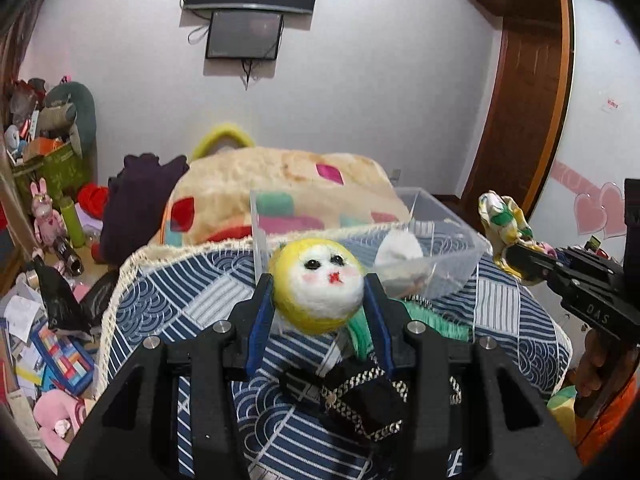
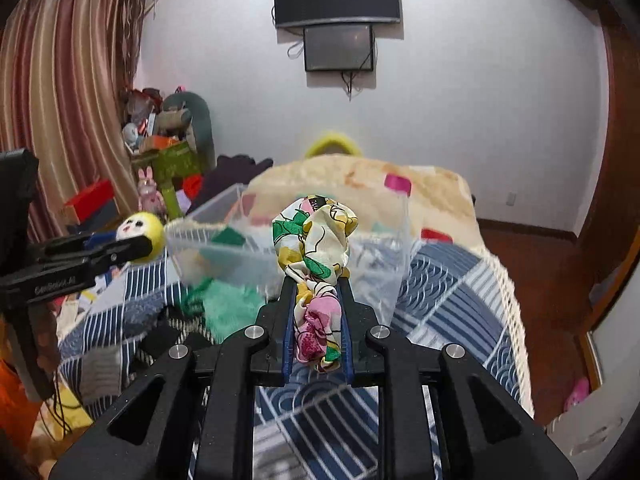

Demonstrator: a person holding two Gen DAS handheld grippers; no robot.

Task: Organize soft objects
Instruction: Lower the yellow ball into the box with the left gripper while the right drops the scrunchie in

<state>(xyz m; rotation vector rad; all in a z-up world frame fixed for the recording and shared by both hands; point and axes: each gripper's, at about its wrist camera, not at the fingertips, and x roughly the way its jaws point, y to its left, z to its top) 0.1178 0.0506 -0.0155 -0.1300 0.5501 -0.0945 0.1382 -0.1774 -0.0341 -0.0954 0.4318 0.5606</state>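
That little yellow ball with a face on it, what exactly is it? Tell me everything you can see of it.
The felt doll head looks like fuzzy wool: a round yellow ball with a white face, two black eyes, pink cheeks and a small red mouth. The left gripper holds it, its blue-lined fingers pressing on either side. It is lifted above the blue patterned quilt, face toward the left camera, just in front of the clear plastic box. The right camera shows it from the side.

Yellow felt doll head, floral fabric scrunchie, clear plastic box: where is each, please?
Yellow felt doll head (image 1: 320,286), left wrist view, white face.
Floral fabric scrunchie (image 2: 316,236), right wrist view, upper folds.
Clear plastic box (image 1: 460,258), left wrist view, near wall.
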